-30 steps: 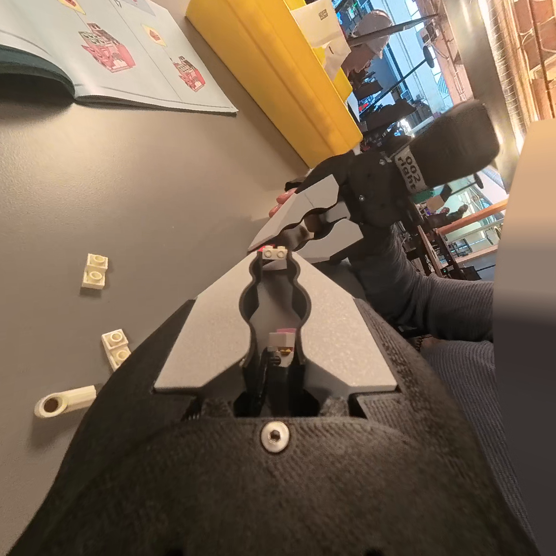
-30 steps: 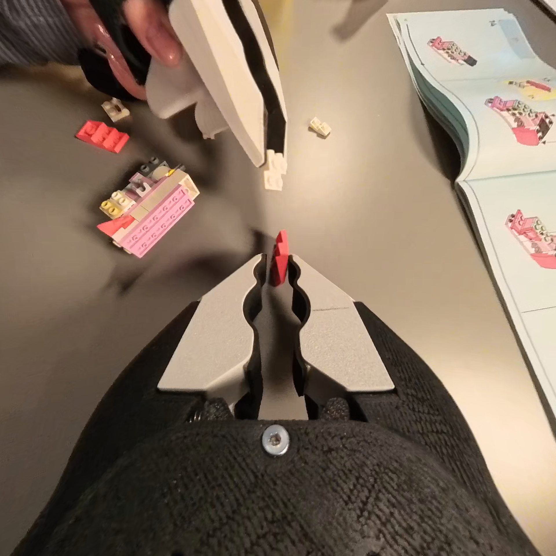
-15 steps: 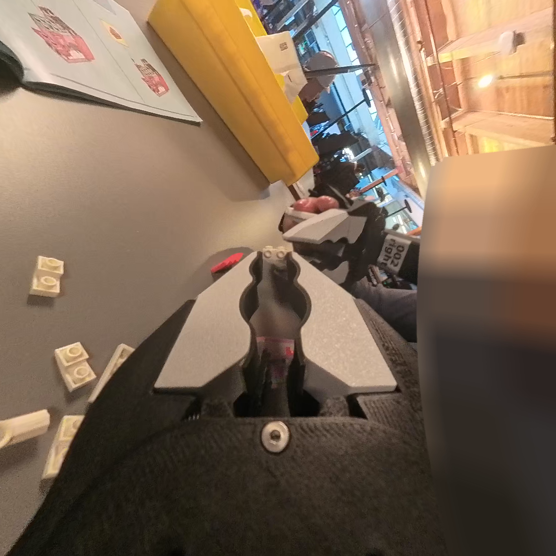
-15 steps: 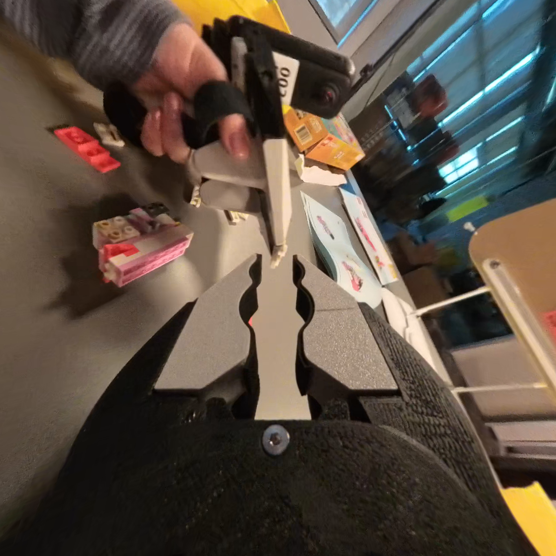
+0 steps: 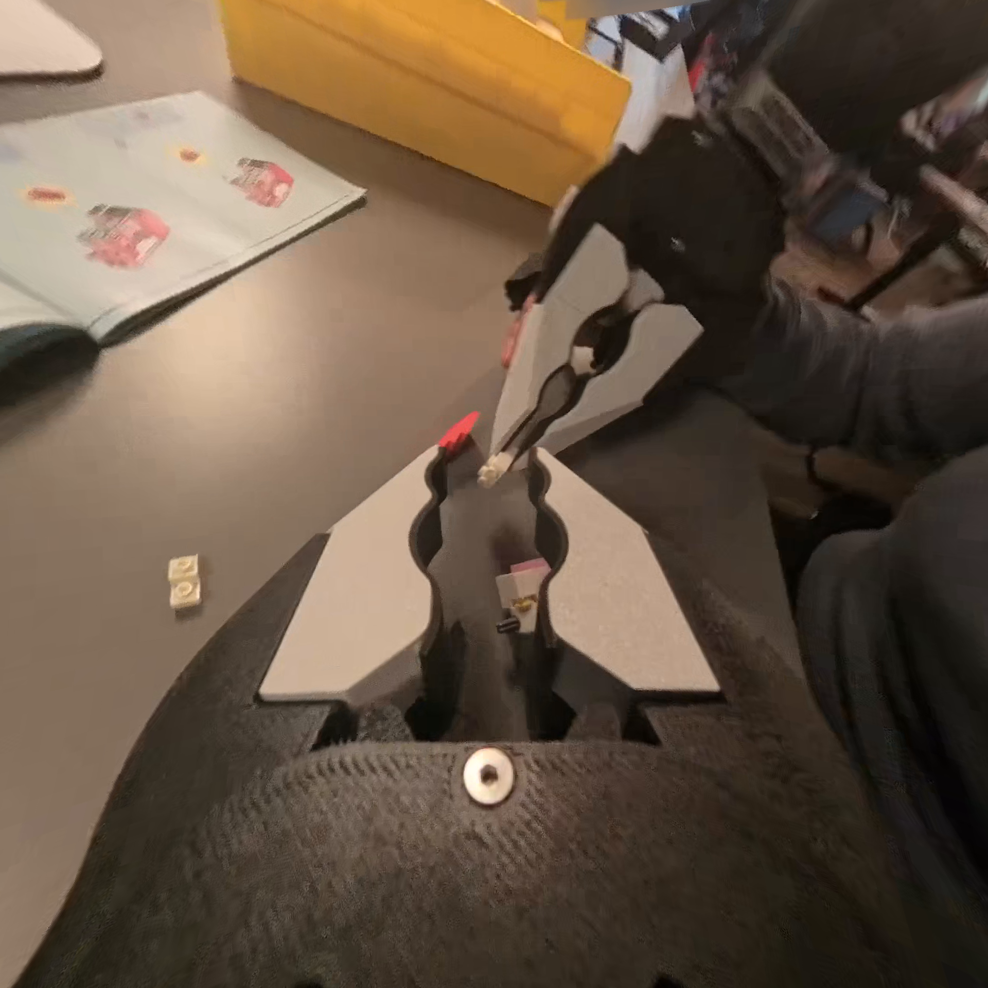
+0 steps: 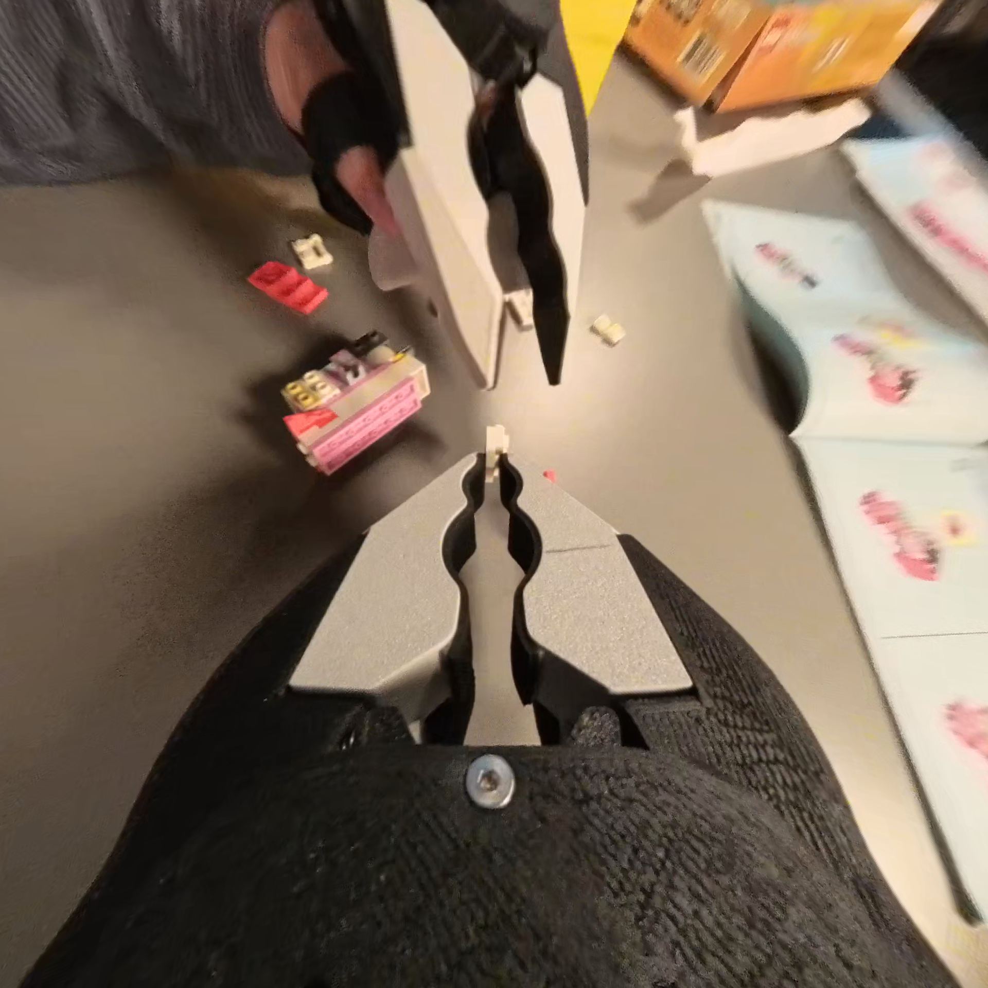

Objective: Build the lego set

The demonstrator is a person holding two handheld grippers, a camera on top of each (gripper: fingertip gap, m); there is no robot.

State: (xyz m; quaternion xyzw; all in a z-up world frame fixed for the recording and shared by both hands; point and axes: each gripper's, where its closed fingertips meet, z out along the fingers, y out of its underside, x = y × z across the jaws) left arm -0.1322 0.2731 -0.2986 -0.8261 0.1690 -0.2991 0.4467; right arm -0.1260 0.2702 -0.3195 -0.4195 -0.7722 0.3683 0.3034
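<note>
My right gripper is shut on a small white brick that sticks out past its tips. In the left wrist view the right gripper holds this brick between the spread fingertips of my left gripper. The left gripper is open and neither of its pads touches the brick. It also shows in the right wrist view, open, just beyond the brick. A small red brick lies on the dark table by the left fingertip. A pink and grey brick model stands on the table to the left.
An open instruction booklet lies at the right; it also shows in the left wrist view. A yellow box and an orange carton stand at the back. Loose white bricks and a red plate lie about. My two grippers' fingertips are within a few centimetres of each other.
My right gripper let go of the red brick, opened, then shut on the white brick that the left gripper held. The left gripper has opened and released it.
</note>
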